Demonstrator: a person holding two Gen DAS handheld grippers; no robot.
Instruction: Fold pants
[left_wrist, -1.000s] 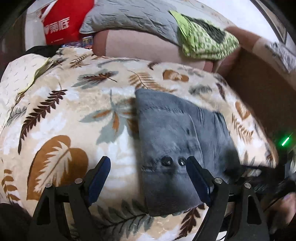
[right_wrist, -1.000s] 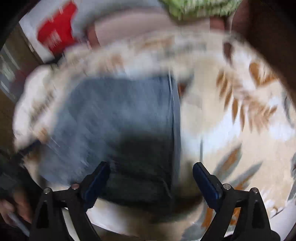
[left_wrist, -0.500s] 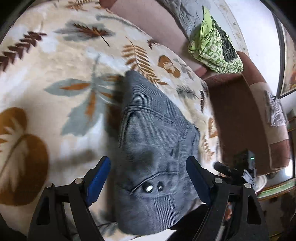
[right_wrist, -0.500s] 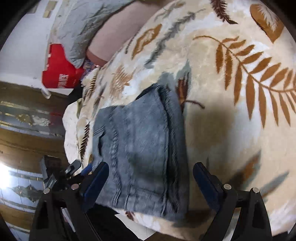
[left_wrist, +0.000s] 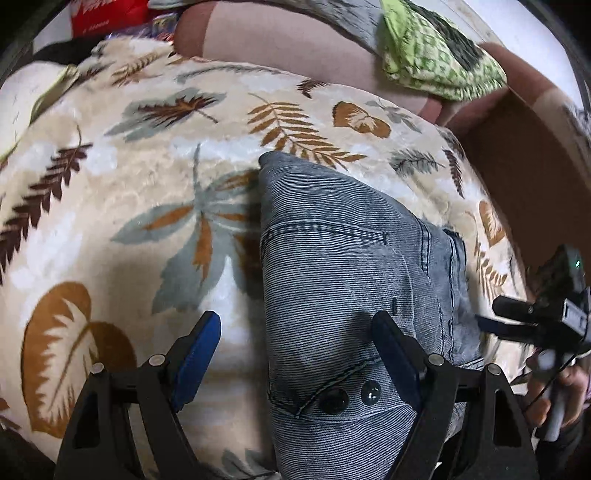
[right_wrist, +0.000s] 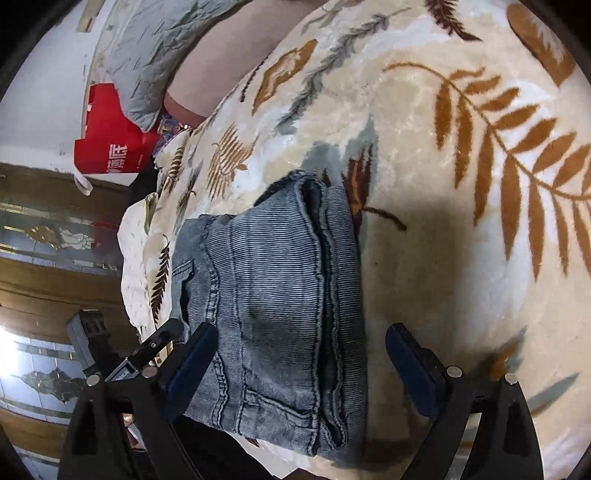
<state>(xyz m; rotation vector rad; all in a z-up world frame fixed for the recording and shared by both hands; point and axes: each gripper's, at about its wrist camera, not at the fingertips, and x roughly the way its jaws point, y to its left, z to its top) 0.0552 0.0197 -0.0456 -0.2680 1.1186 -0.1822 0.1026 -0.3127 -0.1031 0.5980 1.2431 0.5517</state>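
Grey-blue corduroy pants (left_wrist: 343, 280) lie folded into a compact stack on a cream blanket with a leaf print (left_wrist: 110, 206). Two dark buttons show at the near end in the left wrist view. My left gripper (left_wrist: 299, 354) is open and empty, just above the near end of the pants. In the right wrist view the pants (right_wrist: 273, 302) show stacked layers and hems on the right side. My right gripper (right_wrist: 303, 365) is open and empty over the near end. The right gripper's body (left_wrist: 546, 317) shows at the right edge of the left wrist view.
A brown sofa back (left_wrist: 280, 40) runs behind the blanket, with a green patterned cloth (left_wrist: 439, 55) and a grey quilt (right_wrist: 155, 48) on it. A red bag (right_wrist: 110, 136) stands at the far left. The blanket's edge drops off near the grippers.
The left view has swung back to level over the pants. The right gripper has barely shifted. The pants lie where they were. Both grippers stay open.
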